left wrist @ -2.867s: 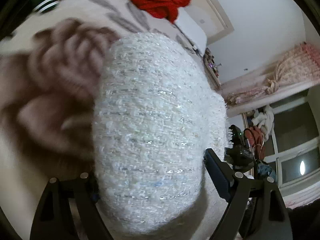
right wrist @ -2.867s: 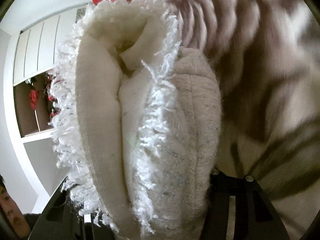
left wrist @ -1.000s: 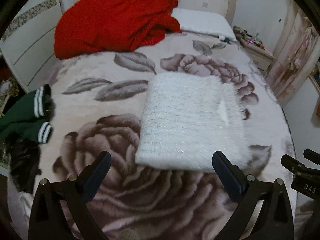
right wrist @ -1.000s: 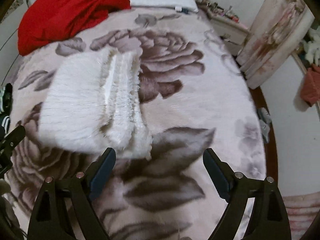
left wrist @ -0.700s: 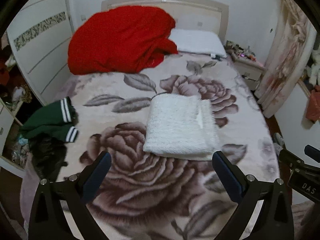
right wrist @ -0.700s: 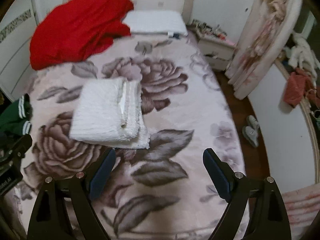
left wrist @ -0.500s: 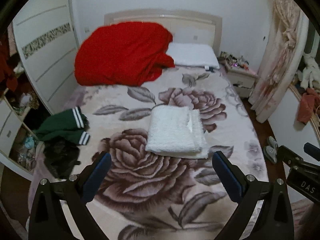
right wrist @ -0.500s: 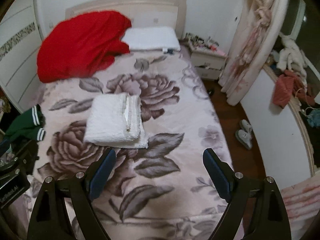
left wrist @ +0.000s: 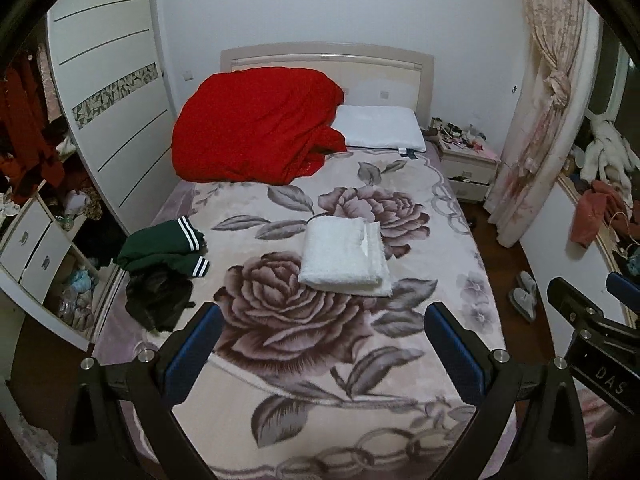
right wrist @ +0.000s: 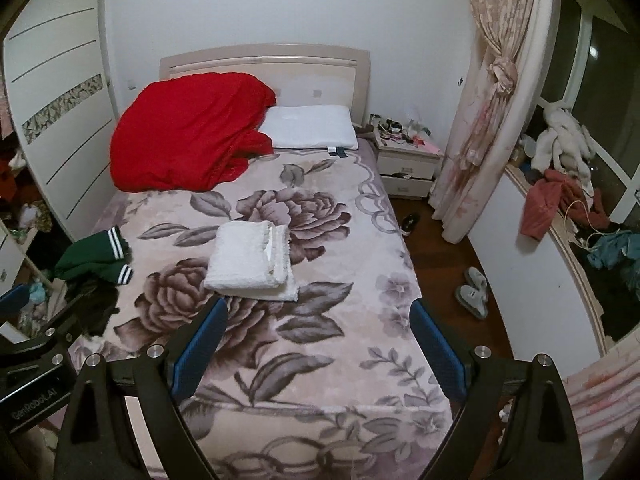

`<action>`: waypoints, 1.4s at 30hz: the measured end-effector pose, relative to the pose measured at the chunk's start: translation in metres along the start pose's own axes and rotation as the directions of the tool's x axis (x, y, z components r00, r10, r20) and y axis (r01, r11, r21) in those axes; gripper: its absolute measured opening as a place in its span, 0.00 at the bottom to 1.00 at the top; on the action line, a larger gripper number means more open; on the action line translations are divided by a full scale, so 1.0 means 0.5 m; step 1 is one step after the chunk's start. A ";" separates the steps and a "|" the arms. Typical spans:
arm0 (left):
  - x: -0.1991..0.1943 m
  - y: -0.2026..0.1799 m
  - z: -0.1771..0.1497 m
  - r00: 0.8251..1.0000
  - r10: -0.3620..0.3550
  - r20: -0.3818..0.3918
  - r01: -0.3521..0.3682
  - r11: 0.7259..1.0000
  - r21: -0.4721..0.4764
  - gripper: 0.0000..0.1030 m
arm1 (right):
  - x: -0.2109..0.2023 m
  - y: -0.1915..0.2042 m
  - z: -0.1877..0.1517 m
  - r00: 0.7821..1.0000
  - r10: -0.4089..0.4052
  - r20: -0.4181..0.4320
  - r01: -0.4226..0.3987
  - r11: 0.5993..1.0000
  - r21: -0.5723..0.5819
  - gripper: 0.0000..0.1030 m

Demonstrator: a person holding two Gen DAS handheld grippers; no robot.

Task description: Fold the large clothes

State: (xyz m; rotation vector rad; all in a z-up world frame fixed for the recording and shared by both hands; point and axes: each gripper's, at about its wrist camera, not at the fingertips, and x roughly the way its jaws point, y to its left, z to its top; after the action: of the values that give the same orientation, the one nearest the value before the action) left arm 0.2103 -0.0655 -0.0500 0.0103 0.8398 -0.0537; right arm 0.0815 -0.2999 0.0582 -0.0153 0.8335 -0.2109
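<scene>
Both grippers have pulled back from the bed (left wrist: 448, 216) since a second ago, so the whole room now shows. The folded white garment (left wrist: 344, 256) lies mid-bed on the rose blanket. The left gripper (left wrist: 320, 340) and right gripper (right wrist: 320, 332) gape wide, empty. Readable: "DAS" on one gripper body, "GenRobot.AI" on the other.

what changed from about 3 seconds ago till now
Both grippers, then shut on the white garment and holding it up close, have let it go. It now lies folded on the floral blanket. The left gripper and right gripper are open and pulled well back. The red duvet and green garment stayed put.
</scene>
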 end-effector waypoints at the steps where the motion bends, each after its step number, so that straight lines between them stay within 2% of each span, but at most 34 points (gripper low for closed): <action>1: -0.011 0.000 0.003 1.000 0.005 0.001 -0.005 1.000 0.001 1.00 | -0.019 -0.004 -0.001 1.000 0.000 0.000 0.000 1.000 -0.005 0.91; 9: -0.080 -0.011 0.001 0.998 0.035 0.057 -0.036 0.999 0.007 1.00 | -0.140 -0.033 0.015 0.999 0.016 0.040 -0.016 1.000 0.006 0.92; 13: -0.091 -0.011 -0.011 0.997 0.031 0.065 -0.030 0.999 -0.013 1.00 | -0.159 -0.040 0.017 0.999 0.024 0.041 -0.024 1.000 -0.004 0.93; 17: -0.101 -0.013 -0.020 0.994 0.072 0.088 -0.072 0.997 -0.007 1.00 | -0.166 -0.042 0.021 0.998 0.040 0.041 -0.040 0.999 -0.005 0.94; 21: -0.103 -0.014 -0.026 0.995 0.057 0.084 -0.056 0.998 -0.017 1.00 | -0.173 -0.048 0.020 0.998 0.046 0.046 -0.046 0.999 -0.002 0.94; 42: -0.123 -0.017 -0.033 0.992 0.075 0.097 -0.073 0.997 -0.024 1.00 | -0.166 -0.051 0.034 0.997 0.055 0.050 -0.055 0.998 -0.013 0.95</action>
State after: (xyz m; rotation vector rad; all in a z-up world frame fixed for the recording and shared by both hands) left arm 0.1567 -0.0710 -0.0149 0.0191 0.7413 0.0238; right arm 0.0355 -0.3103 0.1330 -0.0083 0.7836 -0.1534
